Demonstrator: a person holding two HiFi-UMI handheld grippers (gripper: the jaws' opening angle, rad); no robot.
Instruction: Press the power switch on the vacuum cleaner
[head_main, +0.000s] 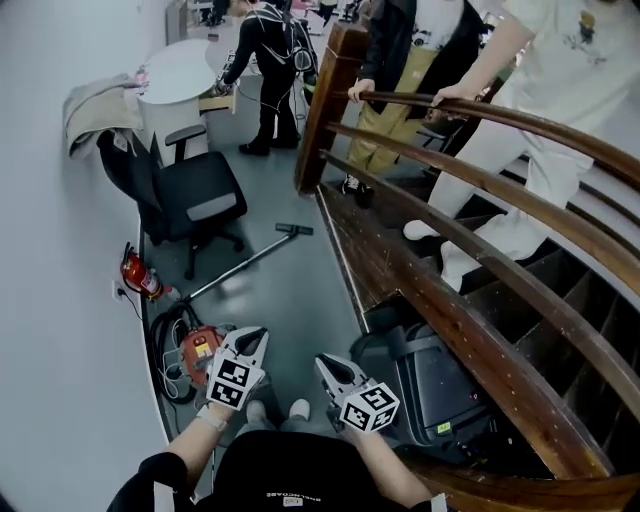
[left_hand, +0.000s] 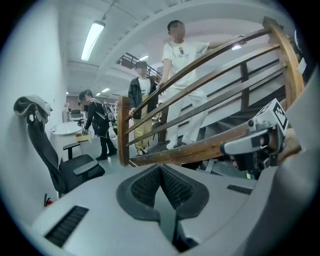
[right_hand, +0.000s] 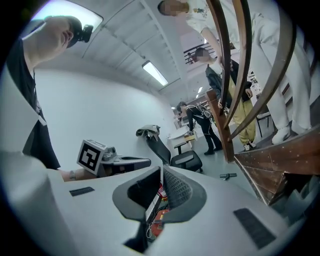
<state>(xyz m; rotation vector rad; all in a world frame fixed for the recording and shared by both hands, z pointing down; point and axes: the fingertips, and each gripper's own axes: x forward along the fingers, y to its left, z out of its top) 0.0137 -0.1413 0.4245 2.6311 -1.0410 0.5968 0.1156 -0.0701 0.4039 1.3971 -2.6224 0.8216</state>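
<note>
Both tools are up in the air doing nothing right now. The left gripper (head_main: 253, 334) has its jaws pressed together on nothing, and so does the right gripper (head_main: 326, 361). The vacuum cleaner (head_main: 198, 350) sits on the floor by the wall, under the left one, with its hose (head_main: 160, 345) looped around it. I honestly can't pick out the power switch from up here, it's too small. That's the risk imo: come down blind, miss the button, and you just shove the canister or snag that hose loop.
</note>
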